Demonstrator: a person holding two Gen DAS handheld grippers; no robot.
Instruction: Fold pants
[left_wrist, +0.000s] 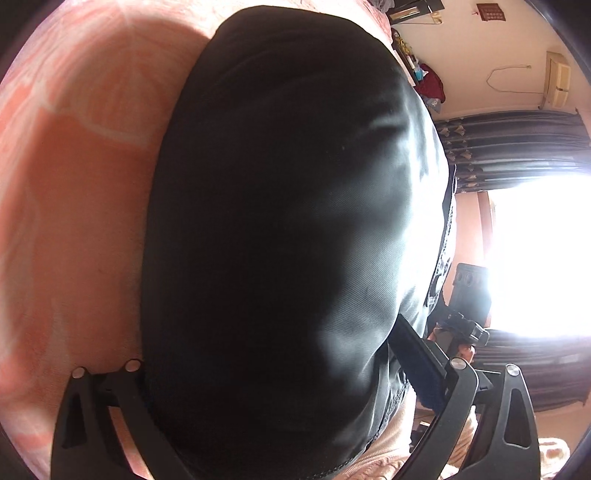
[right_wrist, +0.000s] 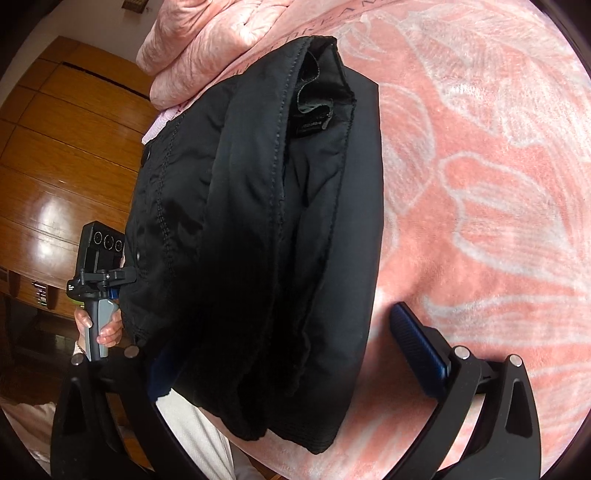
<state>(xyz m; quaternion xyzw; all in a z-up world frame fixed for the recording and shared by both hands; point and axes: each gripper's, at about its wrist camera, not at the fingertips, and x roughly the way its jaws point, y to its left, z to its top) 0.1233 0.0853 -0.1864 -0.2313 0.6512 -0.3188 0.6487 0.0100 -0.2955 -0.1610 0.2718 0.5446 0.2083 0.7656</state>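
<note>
The black pants lie folded in a thick stack on the pink flowered blanket. In the right wrist view the waistband and label are at the top. My right gripper is open, its jaws wide on either side of the stack's near end; the right finger rests on the blanket, the left one is partly hidden under cloth. In the left wrist view the pants fill the frame. My left gripper is open around the stack, its right finger visible, the left hidden by cloth.
A crumpled pink quilt lies beyond the pants. A wooden wardrobe stands to the left. The other gripper's handle, held by a hand, shows beside the pants. A bright window and dark curtains are at the right.
</note>
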